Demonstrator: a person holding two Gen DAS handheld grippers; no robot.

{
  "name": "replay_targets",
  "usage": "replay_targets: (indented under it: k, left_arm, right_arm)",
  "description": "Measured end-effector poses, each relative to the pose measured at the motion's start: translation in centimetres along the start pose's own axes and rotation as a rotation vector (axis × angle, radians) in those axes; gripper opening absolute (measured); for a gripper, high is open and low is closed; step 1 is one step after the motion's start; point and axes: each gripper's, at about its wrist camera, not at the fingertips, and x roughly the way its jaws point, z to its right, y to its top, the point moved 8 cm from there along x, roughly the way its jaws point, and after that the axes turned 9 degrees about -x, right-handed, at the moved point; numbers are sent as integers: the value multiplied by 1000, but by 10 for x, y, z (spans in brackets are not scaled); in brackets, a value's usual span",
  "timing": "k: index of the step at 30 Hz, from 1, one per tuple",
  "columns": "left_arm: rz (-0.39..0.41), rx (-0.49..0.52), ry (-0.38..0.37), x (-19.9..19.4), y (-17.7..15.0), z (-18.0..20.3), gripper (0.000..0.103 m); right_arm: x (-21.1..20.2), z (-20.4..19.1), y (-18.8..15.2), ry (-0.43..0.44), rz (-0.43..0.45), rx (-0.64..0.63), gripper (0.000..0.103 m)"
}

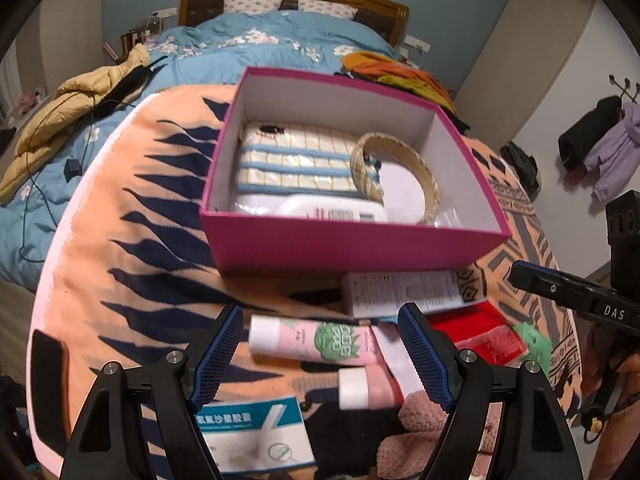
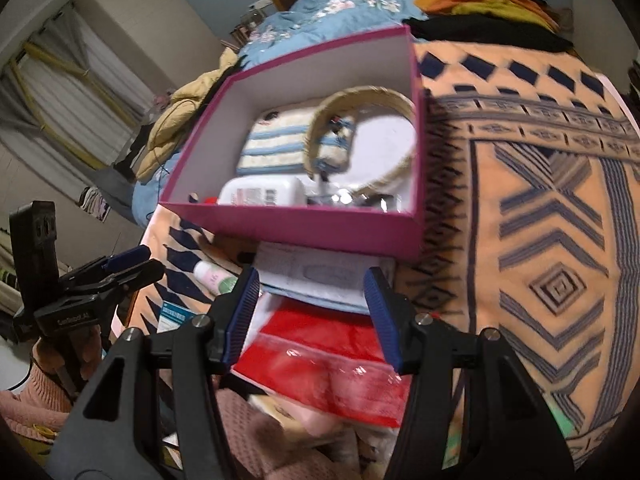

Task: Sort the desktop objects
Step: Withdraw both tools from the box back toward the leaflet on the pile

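Home bedroom, wooden-framed bed [image 1: 292, 4], floral duvet [image 1: 240, 48], hung coats [image 1: 600, 144]

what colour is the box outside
Magenta pink outside, white inside; the box shows best in the left wrist view.

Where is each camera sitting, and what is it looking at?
Left wrist: sits on the left gripper, jaws open, facing a pink-and-green tube and the magenta cardboard box; the right gripper shows at the right edge.
Right wrist: sits on the right gripper, jaws open, facing a red plastic packet before the box; the left gripper and a pink knitted sleeve show at left.
Shared: box, straw hairband, orange patterned blanket.
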Motion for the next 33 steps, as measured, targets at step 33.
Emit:
replay_targets:
  k: [33]
  left_arm:
    - [-150, 55, -33, 64, -15, 30, 81]
  right_arm:
    - [22, 49, -22, 0, -50, 125, 57]
